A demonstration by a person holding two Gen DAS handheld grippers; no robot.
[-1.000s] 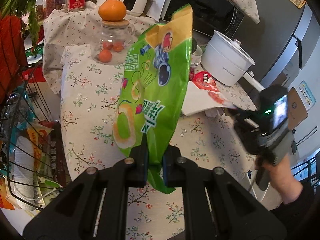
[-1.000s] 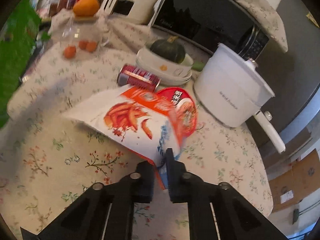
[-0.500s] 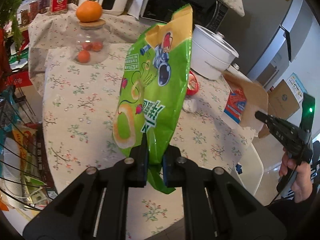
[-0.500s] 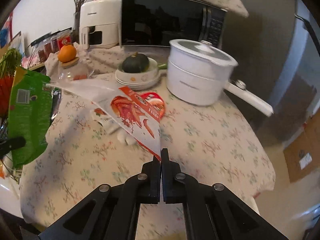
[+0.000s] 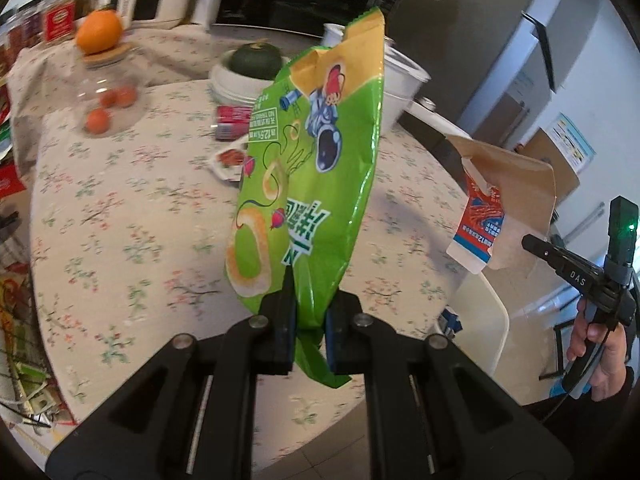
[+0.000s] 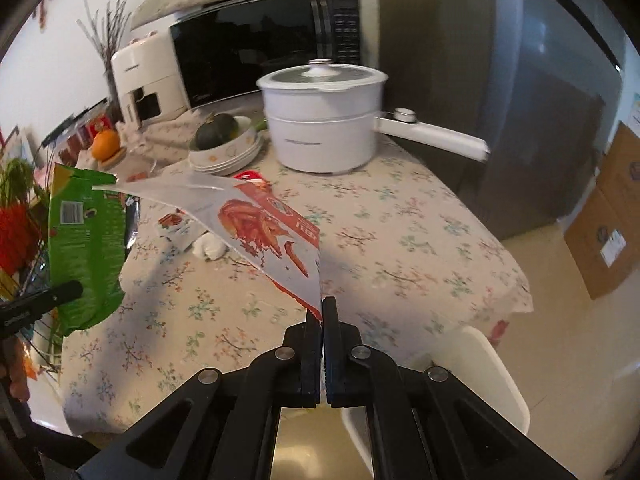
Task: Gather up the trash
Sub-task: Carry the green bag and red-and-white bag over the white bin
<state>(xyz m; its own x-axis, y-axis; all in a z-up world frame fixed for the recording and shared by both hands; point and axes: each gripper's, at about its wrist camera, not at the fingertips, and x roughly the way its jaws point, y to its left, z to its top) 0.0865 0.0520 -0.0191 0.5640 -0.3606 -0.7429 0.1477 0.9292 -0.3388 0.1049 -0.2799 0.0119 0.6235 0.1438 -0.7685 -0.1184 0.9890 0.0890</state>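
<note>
My left gripper point(image 5: 308, 320) is shut on the bottom edge of a green snack bag point(image 5: 312, 176), which stands upright above the flowered table point(image 5: 132, 240). My right gripper point(image 6: 322, 316) is shut on a corner of a white and red snack wrapper point(image 6: 260, 224), held in the air over the table's near side. From the left wrist view that wrapper point(image 5: 492, 216) hangs off the table's right edge, with the right gripper point(image 5: 532, 242) in a hand. The green bag point(image 6: 84, 240) also shows at the left of the right wrist view. A small red wrapper point(image 6: 180, 226) and a crumpled white scrap point(image 6: 208, 246) lie on the table.
At the back stand a white pot point(image 6: 324, 120) with a long handle, stacked bowls holding a dark squash point(image 6: 218, 132), a microwave point(image 6: 272, 44), a glass jar topped by an orange point(image 5: 100, 32) and a red can point(image 5: 232, 120). A white chair point(image 6: 472, 380) sits below the table edge. A wire basket point(image 5: 16, 320) is at left.
Both grippers drew back from the table, each carrying its bag. The right one lifted the red and white wrapper off the table, rolled, and now holds it past the table's edge.
</note>
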